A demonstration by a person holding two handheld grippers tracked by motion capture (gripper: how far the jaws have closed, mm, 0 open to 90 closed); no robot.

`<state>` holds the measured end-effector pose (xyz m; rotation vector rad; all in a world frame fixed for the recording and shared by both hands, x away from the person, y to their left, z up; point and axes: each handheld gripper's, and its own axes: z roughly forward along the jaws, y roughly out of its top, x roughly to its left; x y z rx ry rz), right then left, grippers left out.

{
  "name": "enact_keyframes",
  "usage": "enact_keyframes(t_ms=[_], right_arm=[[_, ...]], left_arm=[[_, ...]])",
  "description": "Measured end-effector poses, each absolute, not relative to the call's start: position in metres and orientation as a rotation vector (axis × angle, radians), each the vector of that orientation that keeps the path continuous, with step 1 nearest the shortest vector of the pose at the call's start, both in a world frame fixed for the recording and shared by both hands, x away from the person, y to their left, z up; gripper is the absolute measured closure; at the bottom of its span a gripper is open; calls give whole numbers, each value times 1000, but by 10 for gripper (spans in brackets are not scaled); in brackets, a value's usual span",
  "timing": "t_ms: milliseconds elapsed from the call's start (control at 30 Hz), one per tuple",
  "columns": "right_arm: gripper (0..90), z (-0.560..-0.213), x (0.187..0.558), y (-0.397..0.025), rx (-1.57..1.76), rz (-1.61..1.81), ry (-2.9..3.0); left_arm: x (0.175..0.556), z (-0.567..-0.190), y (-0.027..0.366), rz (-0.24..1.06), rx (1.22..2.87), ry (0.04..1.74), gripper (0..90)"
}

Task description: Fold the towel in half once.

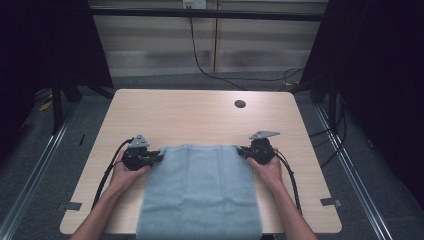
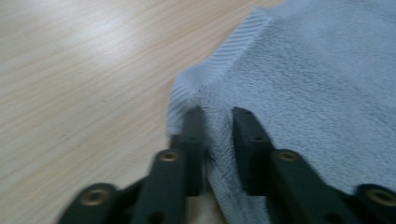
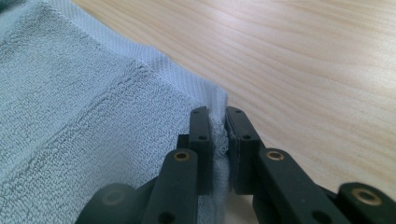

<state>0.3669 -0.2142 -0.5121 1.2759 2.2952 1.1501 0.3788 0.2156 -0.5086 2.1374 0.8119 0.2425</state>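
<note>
At nine o'clock of the bench (image 1: pixel 200 107), left claw (image 1: pixel 159 158) clamped on the far-left corner of the pale blue towel (image 1: pixel 200 195); in the left gripper view, claw (image 2: pixel 218 119) with a ridge of terry pinched between both jaws, hem bunched just beyond the tips, the gap not fully closed because of the cloth's thickness. Held by the left hand (image 1: pixel 125 172), cable trailing back toward six o'clock.

Toward the middle, towel spread flat on the bench, far edge running straight between the two claws, near end hanging over the bench edge at six o'clock. No fold visible in the cloth yet.

At three o'clock, right claw (image 1: pixel 242 151) gripping the far-right corner; in the right gripper view, claw (image 3: pixel 218 117) shut tight on the woven border of the towel (image 3: pixel 84 121), bare wood beyond. Right hand (image 1: pixel 267 169) behind it. Up at one o'clock, a dark round cable hole (image 1: pixel 240 104), well apart from the cloth.

Judged from this: both far corners secured, so the grasping step looks done. Left to do, most likely: lifting those corners and carrying them toward six o'clock for a first fold, then laying and releasing.
</note>
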Motion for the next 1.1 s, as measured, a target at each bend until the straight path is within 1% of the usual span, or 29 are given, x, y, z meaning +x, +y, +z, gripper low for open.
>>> enact_keyframes(t_ms=[100, 267, 367, 600, 867, 1000, 1100], right_arm=[[826, -512, 366, -215, 1284, 1160, 2308], [832, -508, 364, -220, 1309, 1190, 2302], [833, -497, 360, -222, 1301, 1257, 2275], [833, -469, 351, -230, 1268, 1398, 2205], [834, -426, 356, -238, 1217, 1479, 2129], [834, -402, 367, -236, 1183, 1482, 2102], [834, -390, 376, -234, 1186, 1476, 2084]], left_arm=[[381, -509, 219, 202, 2113, 850, 846], [379, -503, 227, 159, 2048, 873, 853], [376, -491, 230, 144, 1980, 864, 853], [371, -467, 233, 112, 1896, 826, 853], [381, -430, 236, 164, 1835, 806, 854], [391, -405, 236, 223, 1810, 800, 854], [396, -390, 238, 230, 1753, 788, 854]])
